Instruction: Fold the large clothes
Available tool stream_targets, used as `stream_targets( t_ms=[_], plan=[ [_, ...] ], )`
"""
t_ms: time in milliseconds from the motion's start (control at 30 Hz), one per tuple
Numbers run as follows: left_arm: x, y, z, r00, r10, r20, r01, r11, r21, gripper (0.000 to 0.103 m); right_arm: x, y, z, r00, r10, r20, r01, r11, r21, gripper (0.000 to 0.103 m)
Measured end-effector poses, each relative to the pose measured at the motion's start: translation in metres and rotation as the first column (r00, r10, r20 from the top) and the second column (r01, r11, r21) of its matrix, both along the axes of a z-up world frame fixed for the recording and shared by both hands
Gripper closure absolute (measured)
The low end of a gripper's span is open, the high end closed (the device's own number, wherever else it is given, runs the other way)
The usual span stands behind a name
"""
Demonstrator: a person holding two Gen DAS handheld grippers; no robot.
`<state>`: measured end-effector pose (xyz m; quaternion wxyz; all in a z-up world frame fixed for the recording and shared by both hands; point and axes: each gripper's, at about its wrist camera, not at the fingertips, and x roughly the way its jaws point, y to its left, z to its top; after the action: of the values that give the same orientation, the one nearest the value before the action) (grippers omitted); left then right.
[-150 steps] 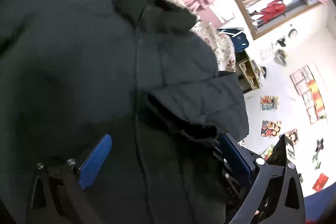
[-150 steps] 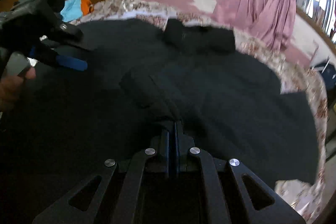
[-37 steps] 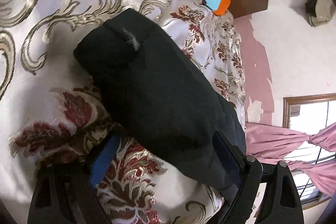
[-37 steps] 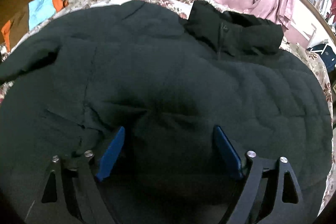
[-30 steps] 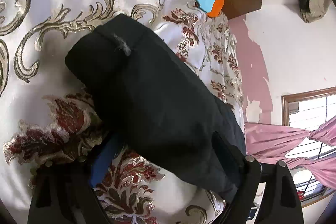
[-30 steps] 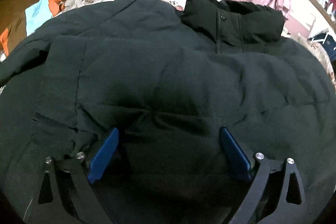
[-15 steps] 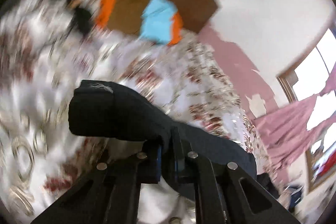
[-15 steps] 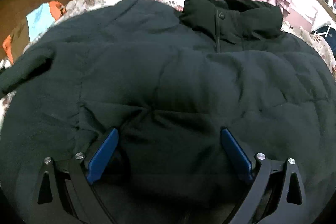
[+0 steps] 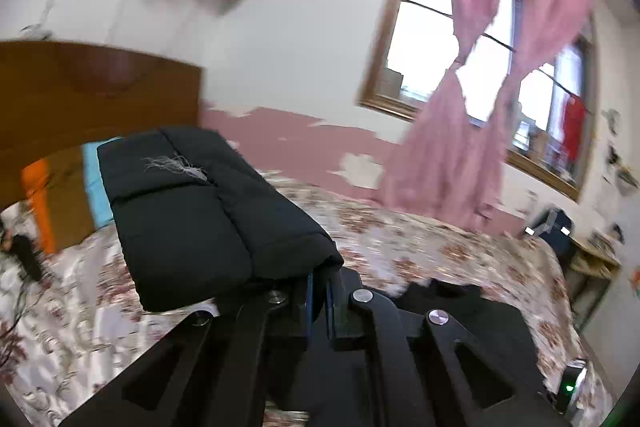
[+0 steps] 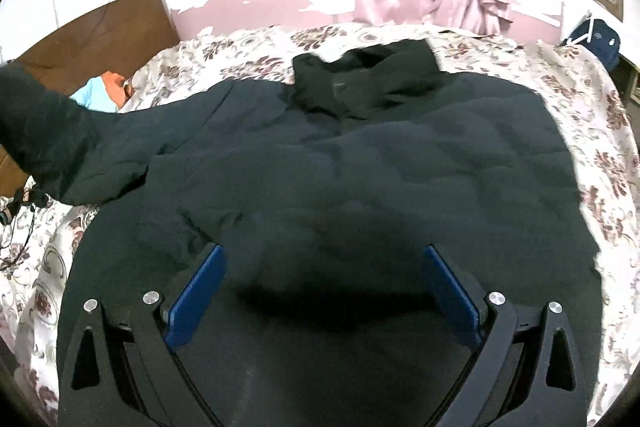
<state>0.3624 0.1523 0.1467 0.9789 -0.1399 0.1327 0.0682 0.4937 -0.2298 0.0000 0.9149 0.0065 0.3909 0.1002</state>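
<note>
Sleeve [image 9: 208, 211] is off the bed [image 9: 440, 251] now: a second ago it lay flat between the parted left gripper [image 9: 318, 297] jaws, now they're clamped on it and it's lifted, cuff end sticking out past the jaws. Right gripper [image 10: 320, 291] jaws stand wide apart, nothing between them, over the lower front of the black jacket [image 10: 360, 167] spread on the bed, collar toward the far wall
</note>
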Motion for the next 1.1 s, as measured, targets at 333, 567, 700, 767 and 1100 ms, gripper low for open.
stream_targets(
  t_ms=[333, 567, 700, 767, 1100],
  plan=[
    [0.020, -0.133, -0.005, 0.950, -0.286, -0.123, 0.297, 0.951, 0.082, 0.098, -0.031, -0.086, 0.001, 0.994, -0.107, 0.028, 0.106, 0.994, 0.029, 0.007],
    [0.033, -0.197, -0.041, 0.883, -0.404, -0.240, 0.432, 0.898, 0.078, 0.098, -0.038, -0.128, -0.011, 0.987, -0.159, 0.021, 0.159, 0.987, 0.022, 0.007],
    [0.036, -0.219, -0.065, 0.841, -0.449, -0.303, 0.487, 0.872, 0.059, 0.098, -0.045, -0.141, -0.013, 0.987, -0.161, 0.024, 0.161, 0.987, 0.012, 0.007],
    [0.037, -0.223, -0.077, 0.825, -0.458, -0.331, 0.503, 0.862, 0.061, 0.098, -0.046, -0.144, -0.014, 0.987, -0.161, 0.024, 0.161, 0.987, 0.008, 0.007],
    [0.036, -0.241, -0.132, 0.721, -0.495, -0.484, 0.574, 0.819, 0.017, 0.098, -0.053, -0.148, -0.019, 0.989, -0.150, -0.002, 0.150, 0.989, -0.003, 0.007]
  ],
)
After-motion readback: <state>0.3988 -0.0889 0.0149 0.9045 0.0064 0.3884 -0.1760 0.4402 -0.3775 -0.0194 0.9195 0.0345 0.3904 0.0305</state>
